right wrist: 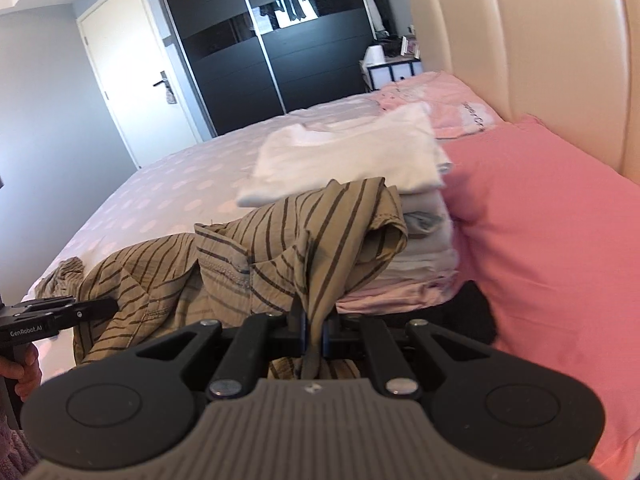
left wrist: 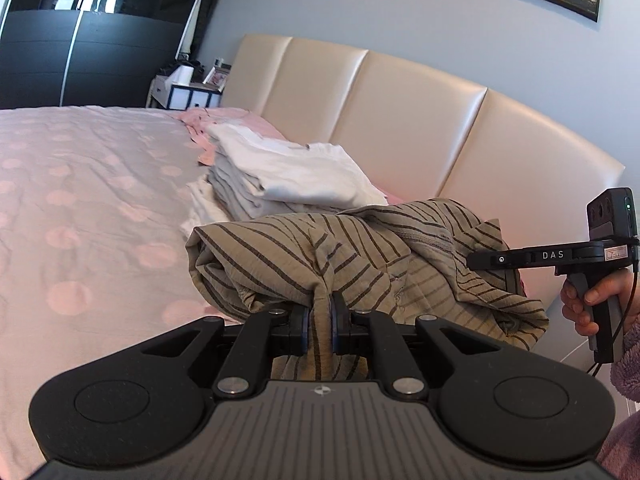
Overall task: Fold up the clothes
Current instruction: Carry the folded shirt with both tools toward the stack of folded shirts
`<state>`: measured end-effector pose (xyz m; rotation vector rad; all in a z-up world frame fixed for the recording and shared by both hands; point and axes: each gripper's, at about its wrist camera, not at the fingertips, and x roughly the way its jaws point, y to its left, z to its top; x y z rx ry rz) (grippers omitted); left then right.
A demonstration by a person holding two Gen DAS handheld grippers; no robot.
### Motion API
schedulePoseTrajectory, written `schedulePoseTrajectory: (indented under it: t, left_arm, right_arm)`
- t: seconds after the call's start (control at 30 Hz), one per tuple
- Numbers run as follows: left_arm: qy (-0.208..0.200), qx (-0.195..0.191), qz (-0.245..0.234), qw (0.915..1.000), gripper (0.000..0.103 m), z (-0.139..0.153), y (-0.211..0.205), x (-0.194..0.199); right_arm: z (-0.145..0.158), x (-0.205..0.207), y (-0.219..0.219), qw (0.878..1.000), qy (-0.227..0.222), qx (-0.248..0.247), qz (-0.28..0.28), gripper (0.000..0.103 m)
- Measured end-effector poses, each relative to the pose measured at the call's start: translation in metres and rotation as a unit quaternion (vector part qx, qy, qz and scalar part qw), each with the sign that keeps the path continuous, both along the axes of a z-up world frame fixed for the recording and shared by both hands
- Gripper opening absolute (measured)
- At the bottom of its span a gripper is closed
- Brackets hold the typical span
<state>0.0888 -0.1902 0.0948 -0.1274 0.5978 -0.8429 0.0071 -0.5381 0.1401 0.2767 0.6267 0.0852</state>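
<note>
Already a stack of folded whites (left wrist: pixel 288 176) sits on the dotted bedspread (left wrist: pixel 80 200) by the headboard (left wrist: pixel 400 100). Just in front, the striped garment (left wrist: pixel 320 248) is still bunched, probably a shirt, with left gripper (left wrist: pixel 319 322) and right gripper (right wrist: pixel 314 330) each pinching its cloth. Wardrobe (right wrist: pixel 272 40) beyond.

Each camera rides low behind its own gripper, looking forward along the fingers. The left one faces the headboard (left wrist: pixel 420 120) across the bed (left wrist: pixel 80 200); the right one looks down the bed's length toward the wardrobe (right wrist: pixel 260 40) and door (right wrist: pixel 132 60). Both sit very near the striped garment (left wrist: pixel 340 248) and share the folded white stack (left wrist: pixel 288 176).
</note>
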Motion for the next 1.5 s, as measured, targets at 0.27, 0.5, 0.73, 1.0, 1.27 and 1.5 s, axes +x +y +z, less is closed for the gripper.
schedulePoseTrajectory:
  t: [0.27, 0.5, 0.73, 1.0, 1.27, 1.5]
  left_arm:
    - [0.028, 0.017, -0.023, 0.9992, 0.008, -0.032, -0.055, 0.021]
    - [0.054, 0.031, -0.033, 0.9975, 0.008, -0.063, -0.080, 0.040]
    - [0.063, 0.054, -0.027, 0.9962, 0.008, -0.084, -0.090, 0.055]
    - [0.084, 0.073, -0.022, 0.9935, 0.008, -0.106, -0.097, 0.072]
    - [0.112, 0.102, -0.021, 0.9882, 0.008, -0.132, -0.103, 0.077]
    - [0.121, 0.106, -0.014, 0.9869, 0.011, -0.141, -0.103, 0.079]
  right_arm:
    - [-0.030, 0.012, -0.058, 0.999, 0.025, 0.020, -0.035, 0.008]
    - [-0.064, 0.026, -0.089, 0.996, 0.055, 0.039, -0.054, 0.008]
    - [-0.097, 0.051, -0.100, 0.993, 0.085, 0.047, -0.066, 0.009]
    - [-0.135, 0.069, -0.108, 0.989, 0.120, 0.050, -0.078, 0.009]
    - [-0.159, 0.073, -0.104, 0.985, 0.145, 0.027, -0.087, 0.010]
    - [-0.166, 0.074, -0.103, 0.983, 0.153, 0.014, -0.101, 0.017]
